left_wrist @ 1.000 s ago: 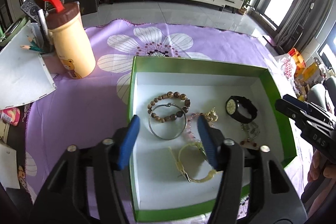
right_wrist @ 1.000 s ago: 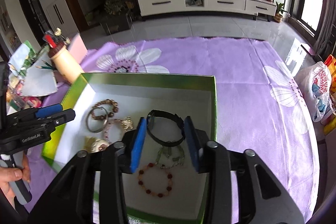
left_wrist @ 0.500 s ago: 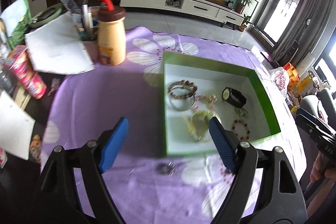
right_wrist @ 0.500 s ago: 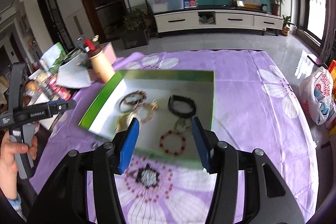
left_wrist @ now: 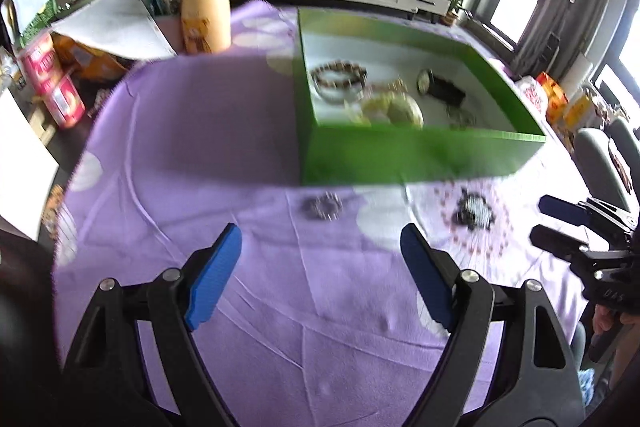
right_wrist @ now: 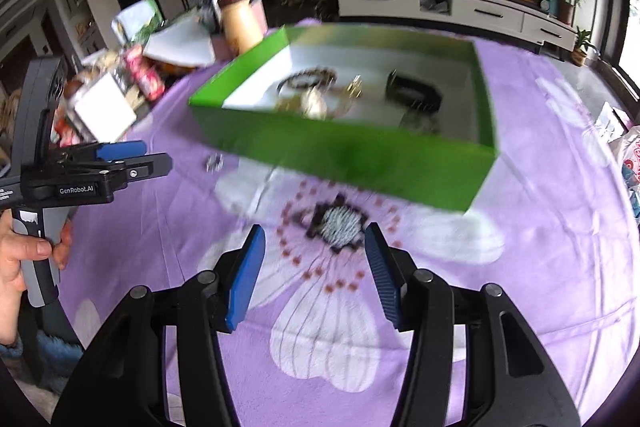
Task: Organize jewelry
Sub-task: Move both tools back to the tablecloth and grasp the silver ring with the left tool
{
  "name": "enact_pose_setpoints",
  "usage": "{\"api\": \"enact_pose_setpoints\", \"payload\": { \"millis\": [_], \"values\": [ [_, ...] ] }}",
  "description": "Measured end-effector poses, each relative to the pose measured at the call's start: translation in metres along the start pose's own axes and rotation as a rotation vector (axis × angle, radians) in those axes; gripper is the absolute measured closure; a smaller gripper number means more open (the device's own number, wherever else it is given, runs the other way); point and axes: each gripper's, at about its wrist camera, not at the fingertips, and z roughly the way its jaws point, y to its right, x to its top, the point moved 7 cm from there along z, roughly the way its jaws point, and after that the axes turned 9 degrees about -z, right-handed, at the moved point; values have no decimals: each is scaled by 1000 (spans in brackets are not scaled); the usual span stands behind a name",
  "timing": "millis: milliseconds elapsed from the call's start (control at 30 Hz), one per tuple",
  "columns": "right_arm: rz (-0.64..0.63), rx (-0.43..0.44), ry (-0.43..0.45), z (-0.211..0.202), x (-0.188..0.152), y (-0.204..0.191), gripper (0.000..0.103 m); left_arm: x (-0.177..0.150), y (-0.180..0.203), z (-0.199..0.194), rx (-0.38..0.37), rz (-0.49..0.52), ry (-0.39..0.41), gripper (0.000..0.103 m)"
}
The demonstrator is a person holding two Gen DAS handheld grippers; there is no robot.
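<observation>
A green box (left_wrist: pixel 408 155) with a white inside stands on the purple flowered cloth (left_wrist: pixel 200 131). It holds a brown bead bracelet (left_wrist: pixel 340 73), a black watch (left_wrist: pixel 440 87), a pale yellow watch (left_wrist: pixel 394 107) and other jewelry. The box also shows in the right wrist view (right_wrist: pixel 360 155), with the black watch (right_wrist: pixel 414 91) inside. A small dark metal piece (left_wrist: pixel 322 207) lies on the cloth in front of the box. My left gripper (left_wrist: pixel 320 275) is open and empty, low over the cloth. My right gripper (right_wrist: pixel 314 271) is open and empty, over a printed flower centre (right_wrist: pixel 338 221).
A yellow bear bottle (left_wrist: pixel 206 13) stands at the back left beside a pen holder, papers (left_wrist: pixel 112 27) and pink snack tubs (left_wrist: pixel 52 79). Snack bags (left_wrist: pixel 560 99) lie at the right edge. The left gripper shows in the right wrist view (right_wrist: pixel 100 171).
Both grippers have pulled back from the box and dropped low over the cloth. The left jaws have opened wider. The box now shows from its near side wall.
</observation>
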Motion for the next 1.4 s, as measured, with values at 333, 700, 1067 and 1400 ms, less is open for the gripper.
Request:
{"api": "enact_pose_setpoints", "payload": {
  "millis": [333, 700, 1067, 1400],
  "values": [
    [-27, -3, -35, 48, -5, -10, 58, -15, -5, 22, -1, -11, -40, 20],
    [-66, -57, -30, 67, 4, -7, 82, -6, 2, 38, -7, 13, -44, 20],
    [6, -27, 27, 46, -1, 5, 83, 2, 12, 50, -20, 35, -50, 22],
    [48, -3, 43, 36, -5, 11, 83, 11, 12, 60, -7, 70, -26, 57]
  ]
}}
